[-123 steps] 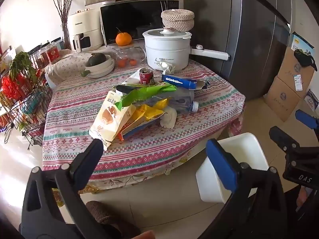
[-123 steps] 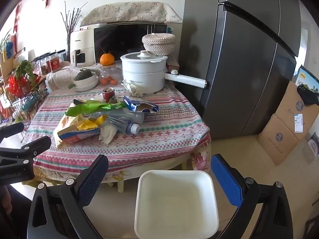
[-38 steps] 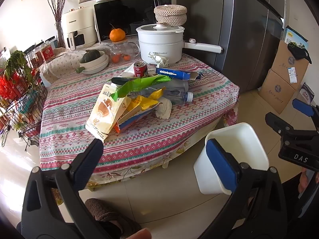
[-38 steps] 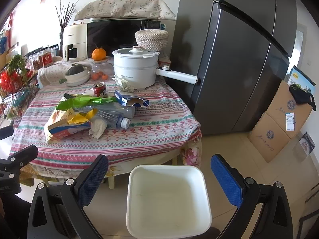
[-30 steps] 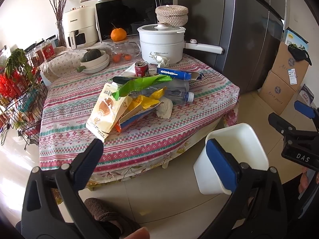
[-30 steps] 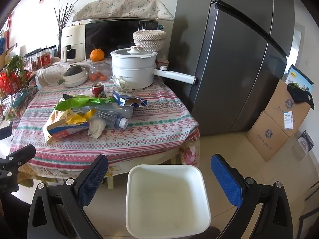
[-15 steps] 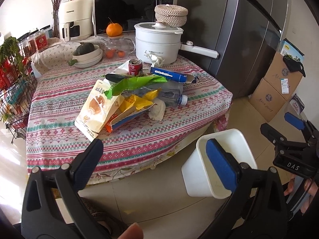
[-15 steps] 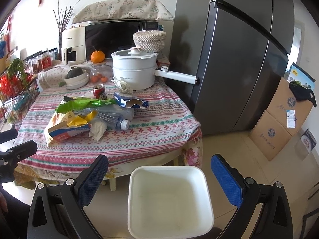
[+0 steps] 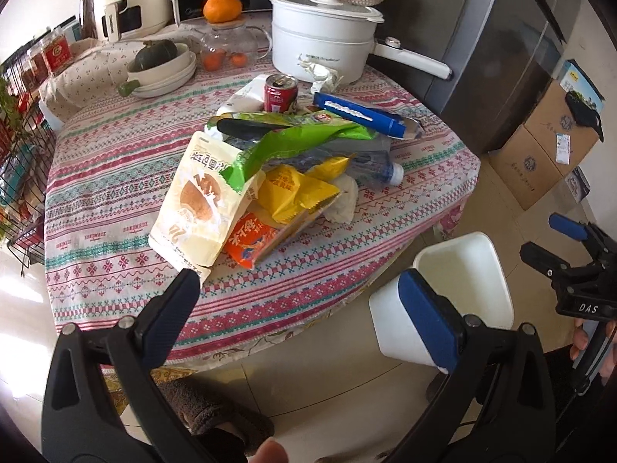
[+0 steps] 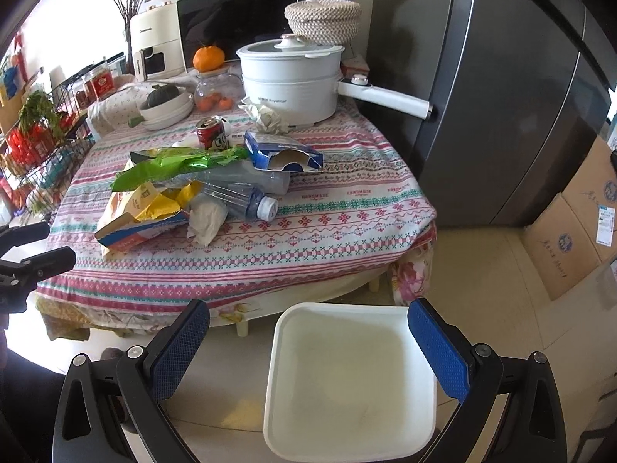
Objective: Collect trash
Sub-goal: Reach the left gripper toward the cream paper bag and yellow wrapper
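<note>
A pile of trash lies on the patterned tablecloth: a cream snack bag, a green wrapper, yellow wrappers, a crumpled tissue, a clear plastic bottle, a blue box and a red can. A white bin stands on the floor in front of the table. My left gripper is open and empty, just short of the table's near edge. My right gripper is open and empty above the bin.
A white pot with a long handle, a bowl with a squash, a glass jar, an orange, a microwave and an air fryer stand at the back. A grey fridge is at the right, cardboard boxes on the floor, a wire rack at the left.
Both grippers have moved closer to the table, the left one more and downward. The trash pile now looks larger. Both stay open and empty.
</note>
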`<action>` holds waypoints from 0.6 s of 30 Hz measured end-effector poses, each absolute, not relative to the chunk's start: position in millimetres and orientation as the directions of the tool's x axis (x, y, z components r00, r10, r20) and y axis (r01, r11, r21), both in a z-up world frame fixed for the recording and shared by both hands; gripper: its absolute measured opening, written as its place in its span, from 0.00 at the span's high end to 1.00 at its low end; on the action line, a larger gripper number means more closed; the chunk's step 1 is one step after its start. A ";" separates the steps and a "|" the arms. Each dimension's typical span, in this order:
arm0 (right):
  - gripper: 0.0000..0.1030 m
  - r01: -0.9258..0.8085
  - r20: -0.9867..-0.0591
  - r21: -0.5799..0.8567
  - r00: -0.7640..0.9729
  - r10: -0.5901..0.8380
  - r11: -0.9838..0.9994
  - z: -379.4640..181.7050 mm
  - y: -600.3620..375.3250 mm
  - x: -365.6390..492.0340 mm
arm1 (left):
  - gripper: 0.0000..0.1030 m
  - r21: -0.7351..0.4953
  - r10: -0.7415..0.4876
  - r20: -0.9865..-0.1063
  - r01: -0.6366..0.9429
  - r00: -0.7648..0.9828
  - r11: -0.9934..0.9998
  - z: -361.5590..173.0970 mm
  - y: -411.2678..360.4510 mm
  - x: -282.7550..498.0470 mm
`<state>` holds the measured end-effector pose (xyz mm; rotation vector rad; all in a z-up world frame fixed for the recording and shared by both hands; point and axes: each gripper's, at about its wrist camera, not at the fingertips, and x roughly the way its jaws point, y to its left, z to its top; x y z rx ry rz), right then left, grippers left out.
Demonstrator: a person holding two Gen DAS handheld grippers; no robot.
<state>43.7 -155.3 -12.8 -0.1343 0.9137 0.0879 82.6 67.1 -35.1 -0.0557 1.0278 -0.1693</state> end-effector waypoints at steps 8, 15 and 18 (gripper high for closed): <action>0.00 -0.173 -0.883 0.099 0.439 0.166 0.980 -53.8 -151.8 79.5 | 0.07 -0.196 -0.233 -0.850 0.126 0.473 0.972 -56.7 83.8 105.8; 0.00 -0.182 -0.871 0.140 0.445 0.208 0.973 -46.3 -140.9 96.6 | 0.23 -0.194 -0.271 -0.865 0.217 0.422 0.957 -72.2 70.1 114.1; 0.00 -0.172 -0.869 0.174 0.436 0.233 0.970 -46.3 -135.9 104.1 | 0.35 -0.102 -0.213 -0.876 0.267 0.432 0.958 -80.8 56.2 118.4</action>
